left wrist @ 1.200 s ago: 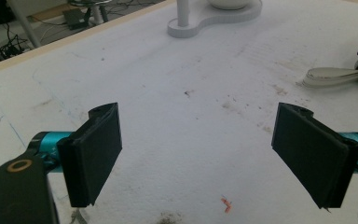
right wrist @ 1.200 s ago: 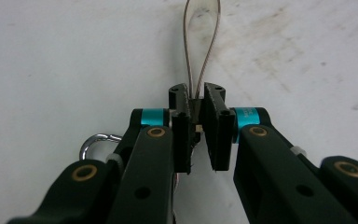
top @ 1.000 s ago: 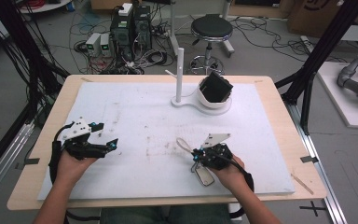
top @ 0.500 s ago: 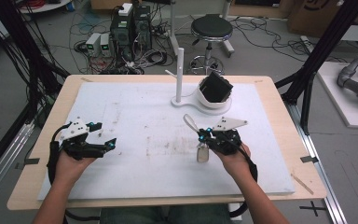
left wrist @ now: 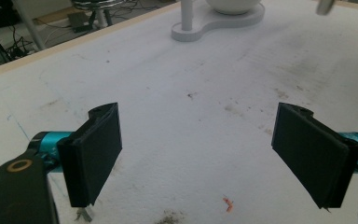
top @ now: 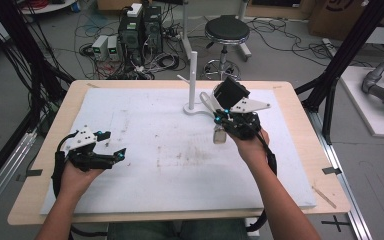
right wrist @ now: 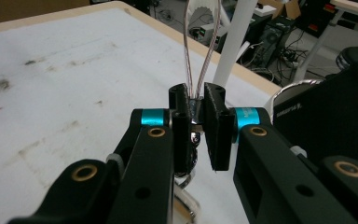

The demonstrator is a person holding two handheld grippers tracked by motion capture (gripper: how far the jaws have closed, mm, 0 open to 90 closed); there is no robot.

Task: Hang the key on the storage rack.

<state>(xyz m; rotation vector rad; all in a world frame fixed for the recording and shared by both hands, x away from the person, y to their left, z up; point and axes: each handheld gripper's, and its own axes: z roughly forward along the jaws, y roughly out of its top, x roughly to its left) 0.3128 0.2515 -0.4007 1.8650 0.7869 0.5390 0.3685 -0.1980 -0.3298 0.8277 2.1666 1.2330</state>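
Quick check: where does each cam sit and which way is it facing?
High view: above the person's side, looking forward and down on the table; both forearms, left claw, right claw show.
Left gripper view: rides the left claw, facing the white stand; jaws open.
Right gripper view: rides the right claw, shut on a clear loop.
All three share the white stand.

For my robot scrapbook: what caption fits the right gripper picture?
Right gripper pinches a thin cord loop near the white post.
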